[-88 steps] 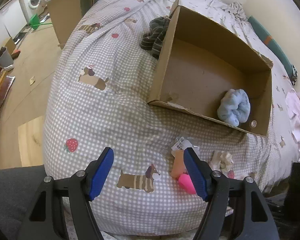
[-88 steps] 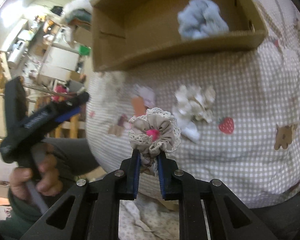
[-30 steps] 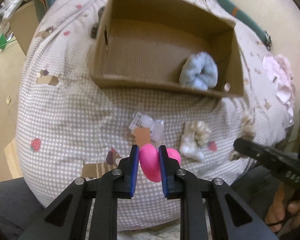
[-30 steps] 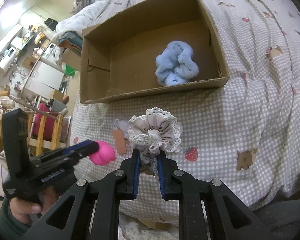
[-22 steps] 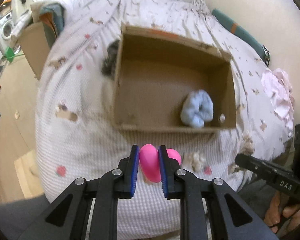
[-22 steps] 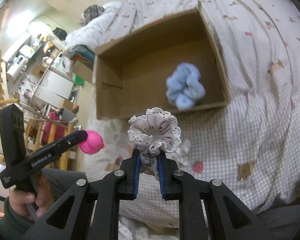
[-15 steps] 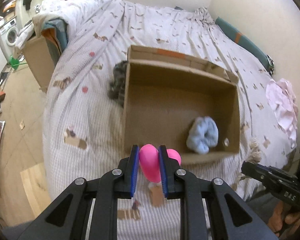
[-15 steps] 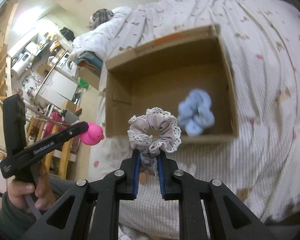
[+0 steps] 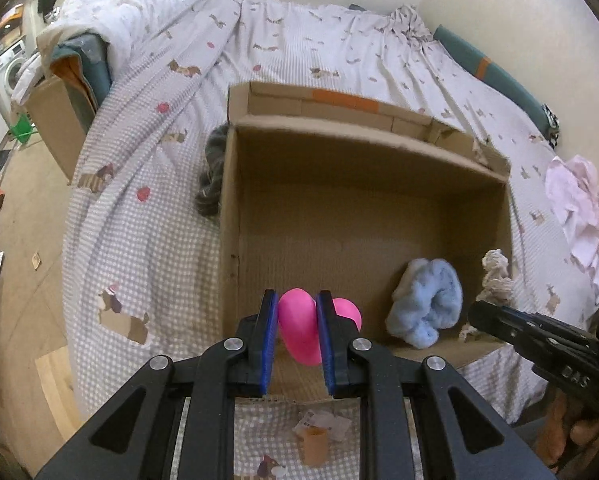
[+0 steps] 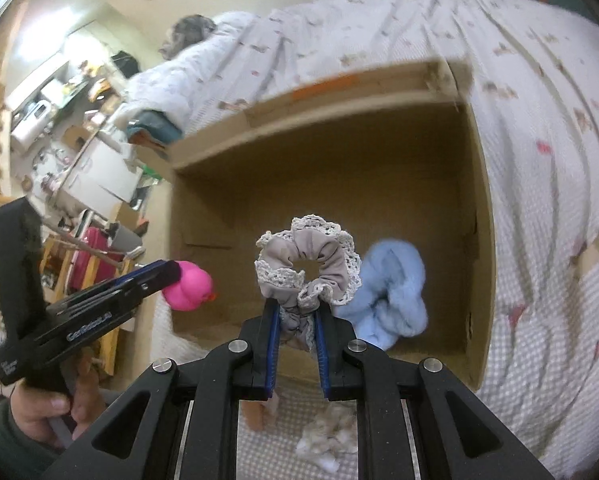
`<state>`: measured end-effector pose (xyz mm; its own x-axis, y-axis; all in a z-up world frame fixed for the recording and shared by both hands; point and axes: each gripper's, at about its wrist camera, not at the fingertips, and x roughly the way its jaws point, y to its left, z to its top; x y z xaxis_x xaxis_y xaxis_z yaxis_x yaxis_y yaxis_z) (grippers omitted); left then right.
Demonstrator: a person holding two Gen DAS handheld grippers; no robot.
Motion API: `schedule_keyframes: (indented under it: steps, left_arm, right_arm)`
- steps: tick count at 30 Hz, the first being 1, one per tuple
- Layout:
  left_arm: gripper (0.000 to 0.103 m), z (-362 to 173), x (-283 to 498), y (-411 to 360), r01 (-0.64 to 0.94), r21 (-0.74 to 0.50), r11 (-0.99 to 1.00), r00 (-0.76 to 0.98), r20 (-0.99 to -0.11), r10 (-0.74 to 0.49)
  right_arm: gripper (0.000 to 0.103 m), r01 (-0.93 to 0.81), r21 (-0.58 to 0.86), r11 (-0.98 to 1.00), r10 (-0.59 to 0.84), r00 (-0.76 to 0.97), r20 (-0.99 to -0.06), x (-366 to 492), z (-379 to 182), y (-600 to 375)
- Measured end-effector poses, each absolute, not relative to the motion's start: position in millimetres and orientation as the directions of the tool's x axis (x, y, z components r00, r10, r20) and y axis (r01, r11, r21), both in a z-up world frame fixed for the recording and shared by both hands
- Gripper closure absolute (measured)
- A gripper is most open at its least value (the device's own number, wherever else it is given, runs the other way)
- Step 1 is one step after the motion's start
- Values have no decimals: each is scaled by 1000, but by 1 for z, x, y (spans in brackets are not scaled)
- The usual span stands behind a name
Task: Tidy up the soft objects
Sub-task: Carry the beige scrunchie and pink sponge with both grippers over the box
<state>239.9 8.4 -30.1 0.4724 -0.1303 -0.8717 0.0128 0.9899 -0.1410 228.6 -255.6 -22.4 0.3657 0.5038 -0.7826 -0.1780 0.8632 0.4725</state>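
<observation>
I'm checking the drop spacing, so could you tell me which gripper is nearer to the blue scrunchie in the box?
Right, as far as the pictures show. The right gripper, holding the grey lace scrunchie, hangs just beside the blue scrunchie. The left gripper, holding the pink toy, is further off toward the box's other side.

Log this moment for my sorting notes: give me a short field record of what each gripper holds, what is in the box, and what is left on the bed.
left gripper: shut on pink toy duck, held over the near edge of the box
right gripper: shut on beige lace scrunchie, held above the box
cardboard box: open, on the checked bedspread
in box: blue fluffy scrunchie, near right corner
on bed outside box: cream scrunchie, orange tag, dark striped cloth
</observation>
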Motion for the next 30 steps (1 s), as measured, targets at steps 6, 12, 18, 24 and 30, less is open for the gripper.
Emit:
schedule_keyframes:
  steps: [6, 12, 18, 24, 30]
  left_arm:
    - [85, -55, 241, 2, 2, -131, 991, 462, -879, -117]
    - [85, -57, 239, -5, 19, -66, 998, 477, -876, -67]
    - [85, -55, 241, 0, 4, -82, 997, 468, -881, -74]
    - [85, -56, 244, -1, -14, -98, 995, 461, -884, -81]
    - [85, -62, 244, -5, -9, -91, 996, 446, -892, -77]
  right_arm:
    - [85, -172, 384, 907, 421, 349, -837, 235, -43, -243]
    - [85, -184, 380, 906, 421, 323, -847, 233, -49, -233]
    - [85, -185, 358, 915, 400, 312, -862, 234, -51, -228]
    - [85, -190, 313, 931, 360, 322, -876, 233, -50, -224]
    - [85, -183, 331, 926, 374, 320, -870, 230, -49, -227]
